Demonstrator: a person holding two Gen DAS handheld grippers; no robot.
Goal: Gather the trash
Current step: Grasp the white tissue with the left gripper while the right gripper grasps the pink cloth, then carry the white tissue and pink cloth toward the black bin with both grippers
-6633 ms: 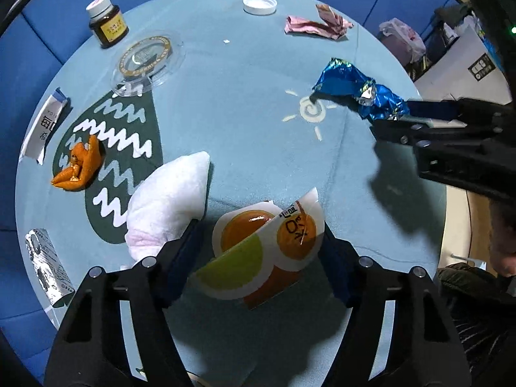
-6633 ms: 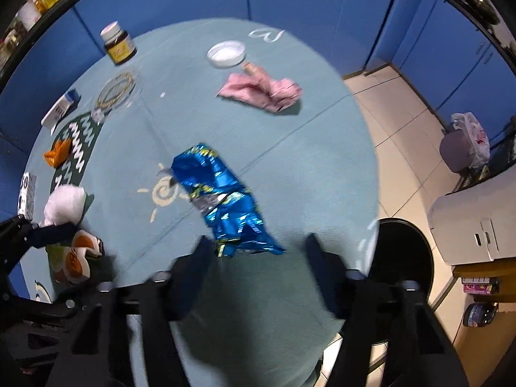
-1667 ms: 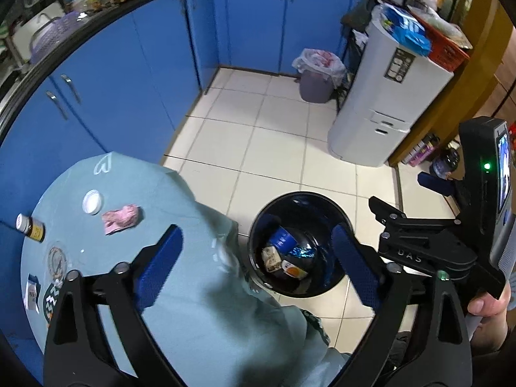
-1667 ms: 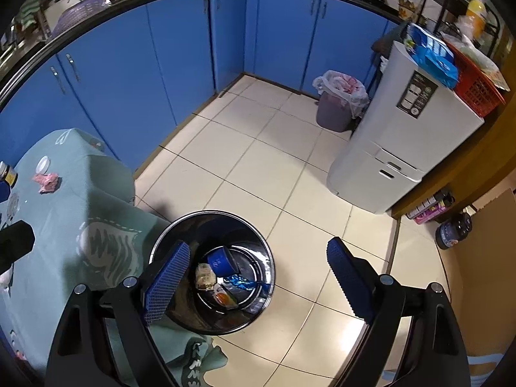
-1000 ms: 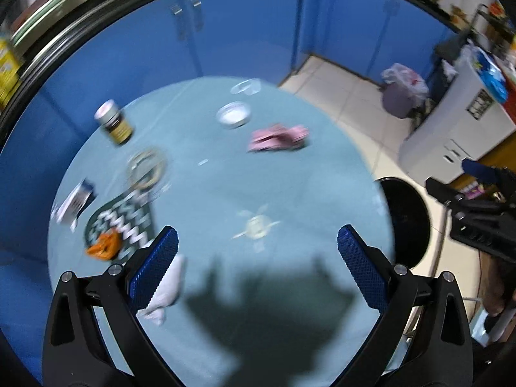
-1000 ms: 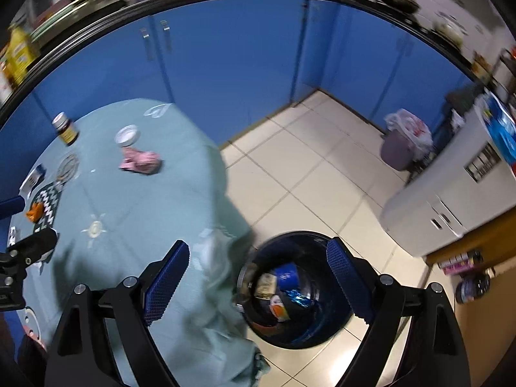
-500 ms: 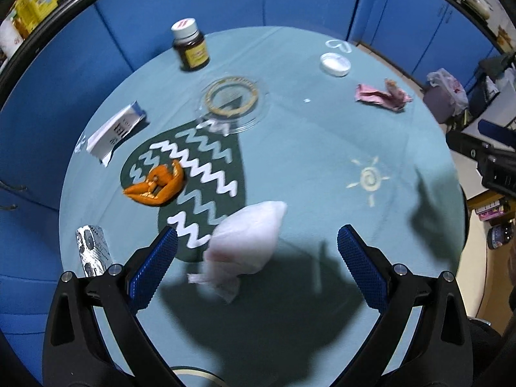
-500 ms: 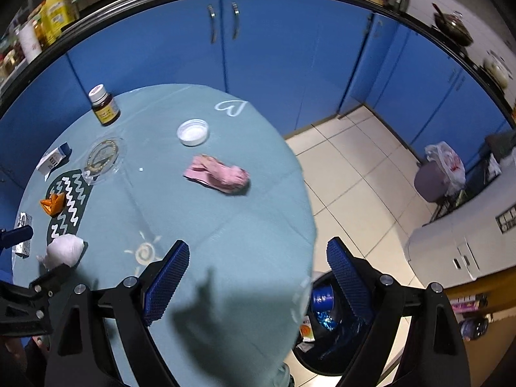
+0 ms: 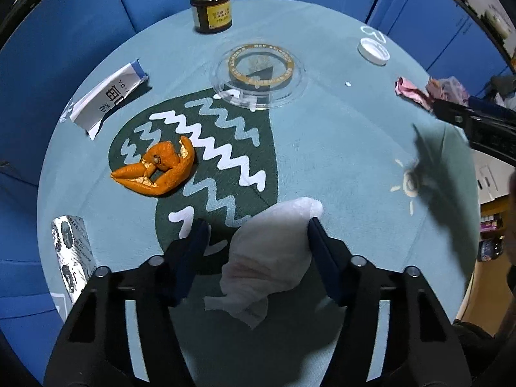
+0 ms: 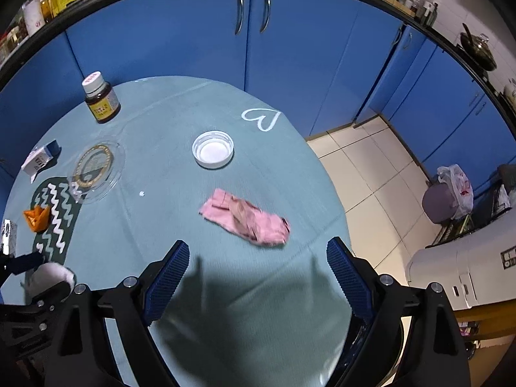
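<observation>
A crumpled white tissue (image 9: 271, 258) lies on the teal tablecloth (image 9: 338, 148) between the fingers of my left gripper (image 9: 254, 225). Its jaws are closing: the right finger touches the tissue's edge, while the left finger still stands apart from it. My right gripper (image 10: 258, 251) hangs open just short of a crumpled pink wrapper (image 10: 246, 221) near the table's right edge, with nothing between its fingers. An orange peel (image 9: 161, 171) lies on the dark zigzag patch. A silver blister pack (image 9: 72, 251) and a white paper sachet (image 9: 106, 96) lie at the left.
A brown medicine bottle (image 9: 211, 3) stands at the far edge. A clear plastic lid (image 9: 261, 77) and a white cap (image 10: 213, 153) lie behind the trash. Blue cabinets ring the table. Tiled floor, a bagged bin (image 10: 446, 193) and a white cabinet (image 10: 467, 274) are to the right.
The left gripper has come down over the white tissue and its jaws have narrowed around it. The right gripper has swung from over the black bin to above the pink wrapper.
</observation>
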